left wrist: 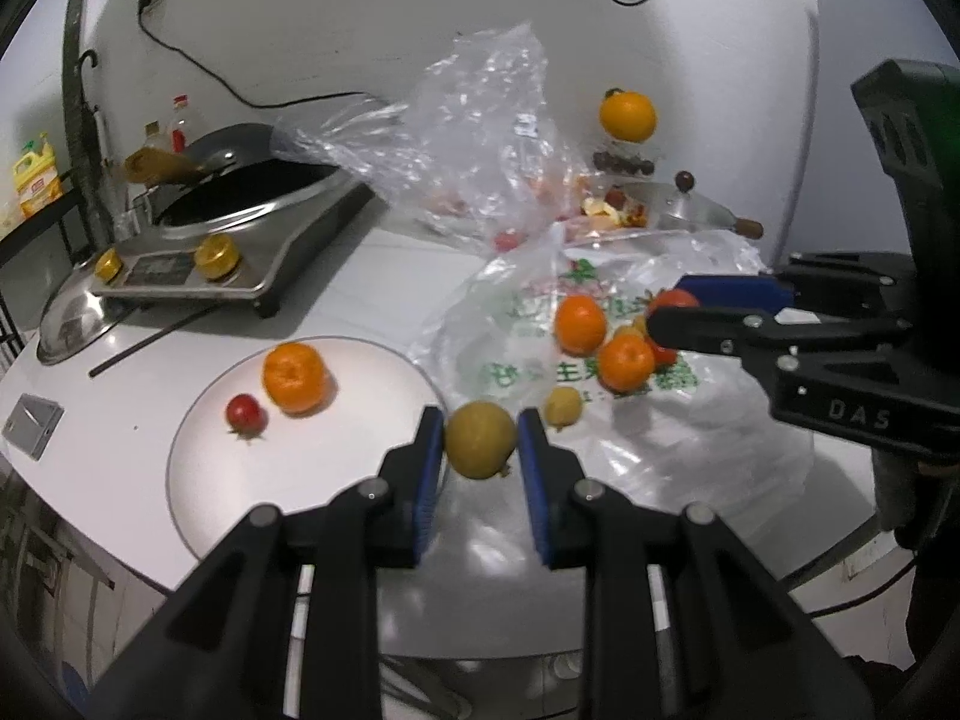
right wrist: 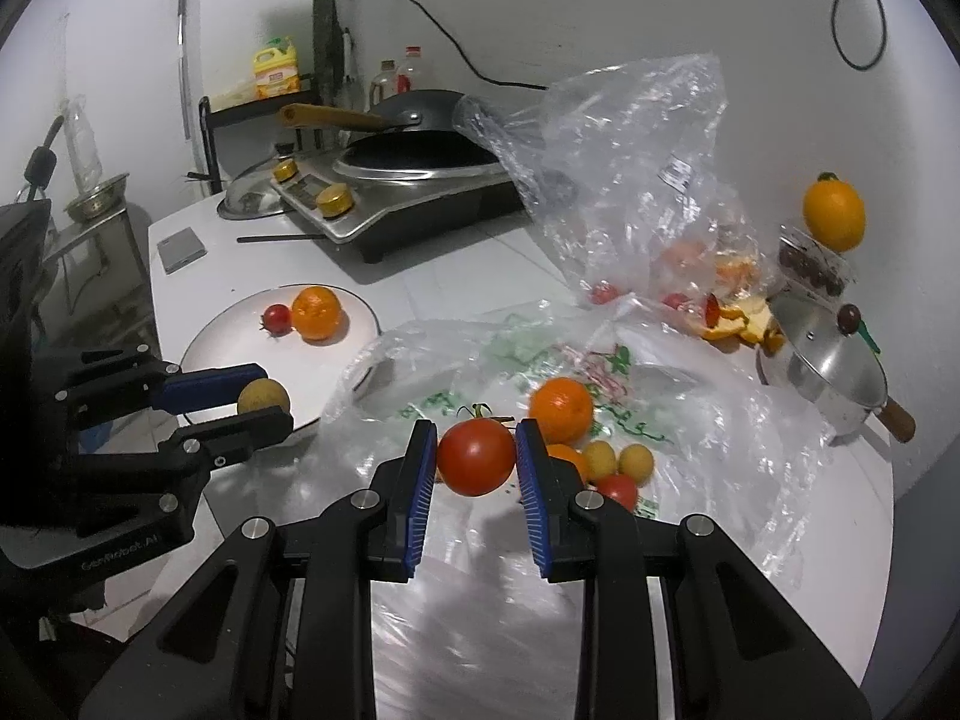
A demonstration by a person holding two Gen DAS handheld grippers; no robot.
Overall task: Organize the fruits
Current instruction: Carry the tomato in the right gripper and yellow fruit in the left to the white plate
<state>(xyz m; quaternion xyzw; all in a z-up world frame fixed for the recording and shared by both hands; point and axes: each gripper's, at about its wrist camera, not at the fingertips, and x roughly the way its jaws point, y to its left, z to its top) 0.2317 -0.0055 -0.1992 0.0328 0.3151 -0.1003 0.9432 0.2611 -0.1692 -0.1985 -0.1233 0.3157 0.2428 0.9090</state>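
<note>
My left gripper (left wrist: 480,438) is shut on a round yellow-brown fruit (left wrist: 479,439), held at the right edge of a white plate (left wrist: 198,480). On that plate lie an orange (left wrist: 295,378) and a small red tomato (left wrist: 245,414). My right gripper (right wrist: 476,457) is shut on a red tomato (right wrist: 476,457) with a green stem, above a printed plastic bag (right wrist: 690,468). The bag carries an orange (right wrist: 561,410), two small yellow fruits (right wrist: 618,461) and another red tomato (right wrist: 618,489). In the left wrist view the right gripper (left wrist: 675,306) reaches in from the right over that fruit pile.
A crumpled clear bag (right wrist: 630,180) with small tomatoes and peel stands behind. A steel pot (right wrist: 828,372) sits right, an induction cooker (right wrist: 408,192) with a wok back left. A lone orange (right wrist: 834,215) rests on a box by the wall. A chopstick (left wrist: 150,336) lies near the cooker.
</note>
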